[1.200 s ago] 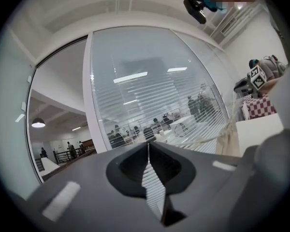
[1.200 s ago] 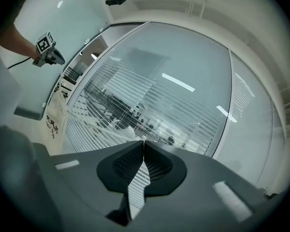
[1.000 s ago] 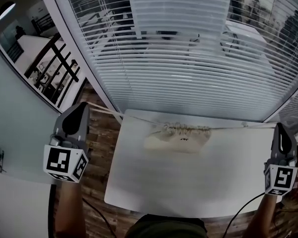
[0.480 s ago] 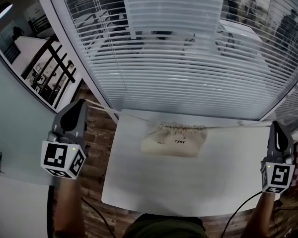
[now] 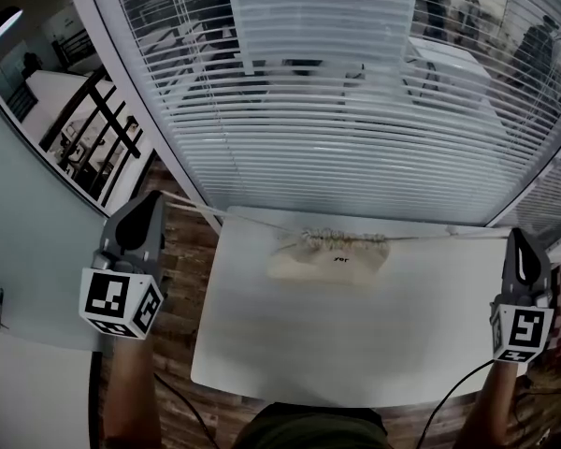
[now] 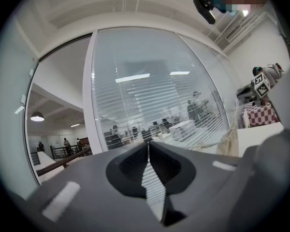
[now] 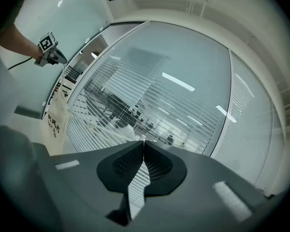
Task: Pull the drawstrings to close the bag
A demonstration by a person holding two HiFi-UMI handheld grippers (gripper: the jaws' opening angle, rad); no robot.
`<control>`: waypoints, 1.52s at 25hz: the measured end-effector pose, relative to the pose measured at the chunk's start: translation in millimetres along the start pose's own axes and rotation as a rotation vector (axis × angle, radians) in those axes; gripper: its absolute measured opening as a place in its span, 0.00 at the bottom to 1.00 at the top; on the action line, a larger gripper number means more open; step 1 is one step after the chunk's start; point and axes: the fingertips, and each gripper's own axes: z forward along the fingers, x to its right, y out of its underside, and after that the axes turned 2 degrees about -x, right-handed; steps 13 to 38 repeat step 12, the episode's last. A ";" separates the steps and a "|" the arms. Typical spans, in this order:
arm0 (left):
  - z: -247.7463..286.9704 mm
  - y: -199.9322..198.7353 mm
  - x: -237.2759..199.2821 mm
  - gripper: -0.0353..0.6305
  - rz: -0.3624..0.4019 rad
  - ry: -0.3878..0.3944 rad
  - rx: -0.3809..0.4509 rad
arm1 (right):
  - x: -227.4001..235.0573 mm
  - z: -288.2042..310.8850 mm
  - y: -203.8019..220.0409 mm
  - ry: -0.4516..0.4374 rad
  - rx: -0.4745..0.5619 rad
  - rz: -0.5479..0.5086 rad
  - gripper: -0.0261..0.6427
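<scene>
My left gripper (image 5: pixel 152 204) and right gripper (image 5: pixel 521 243) each have jaws pinched together on a drawstring (image 5: pixel 226 216), the cords running taut sideways to the bag (image 5: pixel 332 262), which lies upper centre on the table (image 5: pixel 355 344), mouth gathered, midway between them.

Counter (image 5: pixel 337 344): white, lower middle of the frame.
On it: cream bag (image 5: pixel 329 265), lying flat near the far edge.

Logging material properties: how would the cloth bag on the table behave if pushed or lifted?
The bag lies flat with a puckered mouth, so it likely flops when lifted. It looks thin and light; pushed, it would probably slide on the table.
</scene>
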 end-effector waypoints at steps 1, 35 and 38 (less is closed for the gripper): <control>-0.4 0.2 0.0 0.08 0.000 -0.002 0.001 | 0.0 -0.3 1.2 0.001 0.000 0.001 0.06; -4.5 -0.4 -0.5 0.07 0.005 -0.005 0.007 | -4.2 -3.1 3.4 -0.002 0.005 -0.004 0.06; -4.5 -0.4 -0.5 0.07 0.005 -0.005 0.007 | -4.2 -3.1 3.4 -0.002 0.005 -0.004 0.06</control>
